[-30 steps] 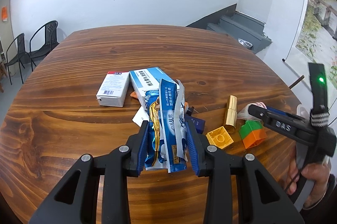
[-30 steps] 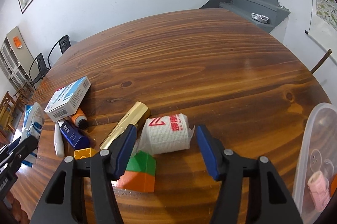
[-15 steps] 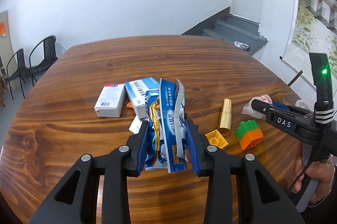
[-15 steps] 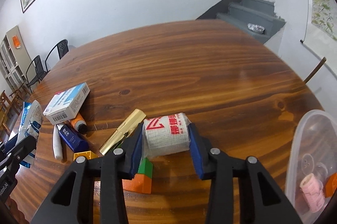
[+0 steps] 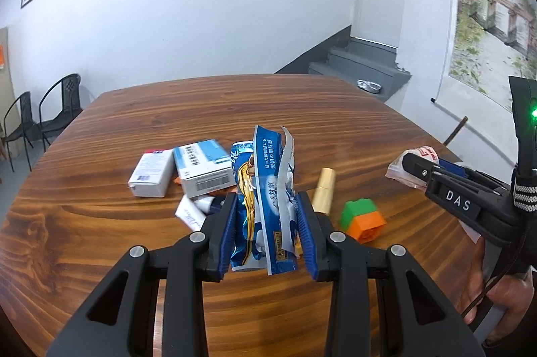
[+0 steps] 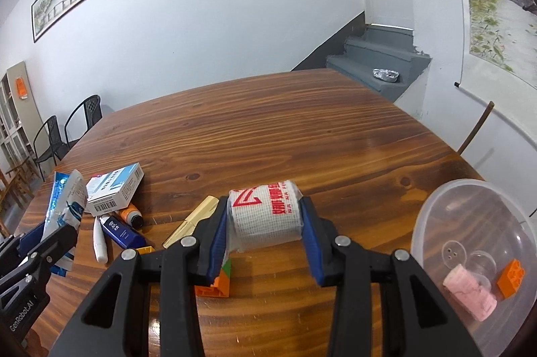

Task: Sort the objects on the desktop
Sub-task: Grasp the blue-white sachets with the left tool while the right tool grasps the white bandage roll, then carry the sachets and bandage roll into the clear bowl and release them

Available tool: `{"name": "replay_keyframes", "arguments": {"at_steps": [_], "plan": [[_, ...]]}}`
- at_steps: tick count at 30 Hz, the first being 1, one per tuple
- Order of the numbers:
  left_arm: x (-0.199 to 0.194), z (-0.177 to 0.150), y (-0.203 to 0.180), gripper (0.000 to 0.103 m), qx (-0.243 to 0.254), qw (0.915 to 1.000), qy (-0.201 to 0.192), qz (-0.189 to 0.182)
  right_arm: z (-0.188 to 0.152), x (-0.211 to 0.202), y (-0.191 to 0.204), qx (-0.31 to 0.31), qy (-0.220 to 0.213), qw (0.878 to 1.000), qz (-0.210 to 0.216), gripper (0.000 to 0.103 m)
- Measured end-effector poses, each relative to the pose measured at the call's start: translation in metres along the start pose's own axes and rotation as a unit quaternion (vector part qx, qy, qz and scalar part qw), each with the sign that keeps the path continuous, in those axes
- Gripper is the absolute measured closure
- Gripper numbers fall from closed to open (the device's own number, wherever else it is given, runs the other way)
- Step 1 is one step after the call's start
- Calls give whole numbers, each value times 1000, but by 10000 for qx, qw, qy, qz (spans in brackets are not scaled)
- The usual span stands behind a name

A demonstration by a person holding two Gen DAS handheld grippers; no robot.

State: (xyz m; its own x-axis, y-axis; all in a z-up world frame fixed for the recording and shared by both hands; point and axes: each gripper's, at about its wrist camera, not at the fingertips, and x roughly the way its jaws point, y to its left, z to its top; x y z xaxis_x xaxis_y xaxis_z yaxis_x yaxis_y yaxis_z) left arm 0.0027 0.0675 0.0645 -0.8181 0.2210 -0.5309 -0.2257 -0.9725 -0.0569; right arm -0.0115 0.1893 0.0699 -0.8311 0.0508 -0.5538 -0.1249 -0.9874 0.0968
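Observation:
My left gripper (image 5: 266, 232) is shut on blue snack packets (image 5: 265, 189) and holds them upright above the wooden table (image 5: 201, 108). My right gripper (image 6: 265, 229) is shut on a white gauze roll with red print (image 6: 265, 212), lifted above the table; it also shows at the right of the left wrist view (image 5: 414, 167). On the table lie two medicine boxes (image 5: 151, 174) (image 5: 203, 167), a gold tube (image 5: 324, 189), a green-and-orange block (image 5: 362, 217), a dark blue bottle (image 6: 119, 229) and a white tube (image 6: 100, 239).
A clear plastic bowl (image 6: 436, 209) at the right front holds a pink roll (image 6: 470, 293) and an orange block (image 6: 510, 276). Black chairs (image 5: 43, 108) stand beyond the table's far left. Grey steps (image 5: 362, 68) rise at the back right.
My right gripper closed on the gauze roll and lifted it off the table. My left gripper rose with the snack packets still held.

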Motion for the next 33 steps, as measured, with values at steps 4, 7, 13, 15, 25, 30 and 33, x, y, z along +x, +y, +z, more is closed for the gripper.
{"name": "replay_keyframes", "arguments": {"at_steps": [4, 7, 13, 15, 25, 30, 33], "plan": [[-3, -3, -16, 66, 96, 9999, -19, -36, -9, -11, -6, 78, -65, 9999, -15, 59], [-5, -5, -26, 66, 66, 9998, 24, -165, -16, -19, -14, 199, -98, 9998, 1, 59], [-4, -9, -50, 66, 200, 9990, 151, -359, -22, -36, -35, 333, -116, 9994, -70, 59], [-8, -9, -58, 66, 287, 9986, 138, -415, -23, -45, -42, 335, -193, 9991, -178, 59], [-5, -5, -116, 66, 656, 9947, 198, -767, -26, -73, -90, 665, -345, 9955, -579, 59], [-1, 0, -141, 66, 748, 9909, 269, -1085, -29, -81, -117, 886, -364, 9928, -724, 59], [-1, 2, -156, 66, 844, 9888, 268, -1199, -29, -87, -134, 1011, -380, 9906, -842, 59]]}}
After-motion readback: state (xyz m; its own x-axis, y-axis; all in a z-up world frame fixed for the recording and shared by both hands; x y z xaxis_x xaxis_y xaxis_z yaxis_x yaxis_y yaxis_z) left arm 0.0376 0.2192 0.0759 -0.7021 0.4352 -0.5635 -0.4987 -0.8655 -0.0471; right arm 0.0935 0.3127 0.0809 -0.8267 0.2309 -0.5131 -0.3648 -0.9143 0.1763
